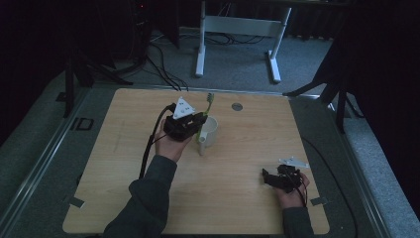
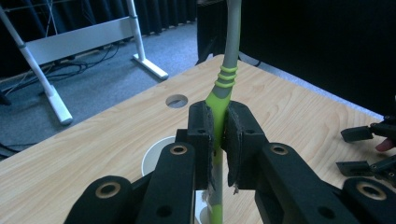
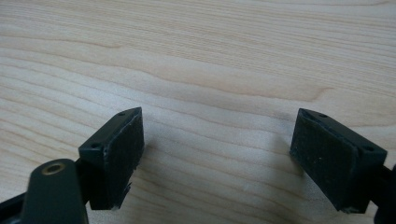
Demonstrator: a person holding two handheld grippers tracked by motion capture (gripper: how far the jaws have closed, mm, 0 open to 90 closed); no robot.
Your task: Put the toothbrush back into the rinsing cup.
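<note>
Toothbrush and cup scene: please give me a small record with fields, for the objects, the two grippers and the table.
toothbrush: green and grey, upright, handle clamped between the left gripper's jaws, above the cup
cup: white, handle toward the person, standing on the table
left gripper: shut on the toothbrush
right gripper: open, jaws wide apart, low over bare wood near the right front corner
table: light wood, small round hole near the far edge

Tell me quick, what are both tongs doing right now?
Left tongs: shut on the green toothbrush, over the white cup.
Right tongs: open, holding nothing, above the wooden table.
</note>
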